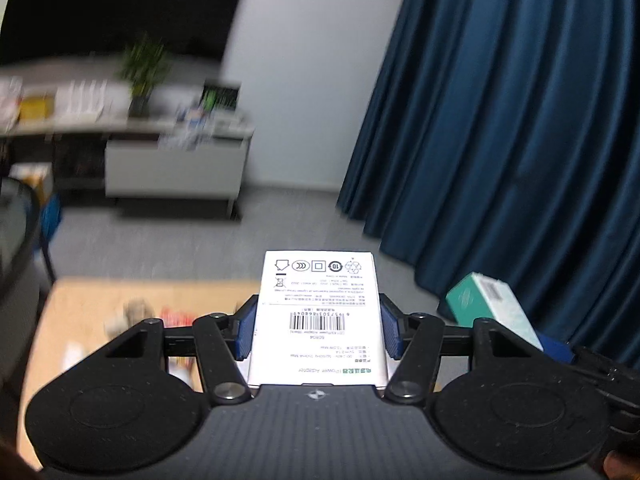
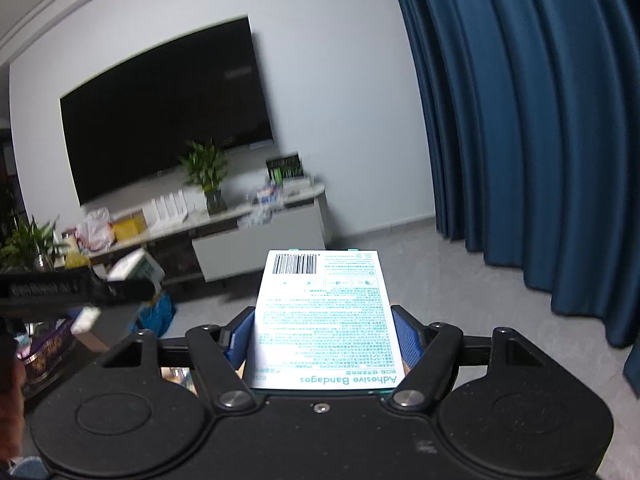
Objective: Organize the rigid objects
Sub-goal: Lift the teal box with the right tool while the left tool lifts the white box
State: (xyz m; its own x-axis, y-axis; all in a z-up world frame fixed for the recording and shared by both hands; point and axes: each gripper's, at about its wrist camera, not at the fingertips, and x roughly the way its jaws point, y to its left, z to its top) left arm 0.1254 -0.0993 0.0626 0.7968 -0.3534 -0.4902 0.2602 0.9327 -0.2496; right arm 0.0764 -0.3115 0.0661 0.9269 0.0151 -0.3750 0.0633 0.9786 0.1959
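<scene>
Matt white cardboard adapter box (image 1: 318, 316), smooth printed cardboard bandage box (image 2: 322, 320), blue cloth curtain (image 2: 532, 120), glossy television screen (image 2: 168, 108)

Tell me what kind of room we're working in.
Most likely a home living room: a big dark television on the wall, a low cabinet beneath it with a potted plant, and long blue curtains.

Dim living room, grey floor (image 2: 460, 280) and plain white wall (image 2: 320, 80). Big dark TV (image 2: 160, 120) mounted on it, tilted in the fisheye. Below sits a low cabinet (image 2: 260, 240) with a pale top, cluttered with boxes and what looks like bottles, too blurry to call. 1 leafy plant (image 2: 206, 172) stands on it, another (image 2: 28, 240) further left. Deep blue curtains (image 2: 540, 140) fill the right side.
</scene>
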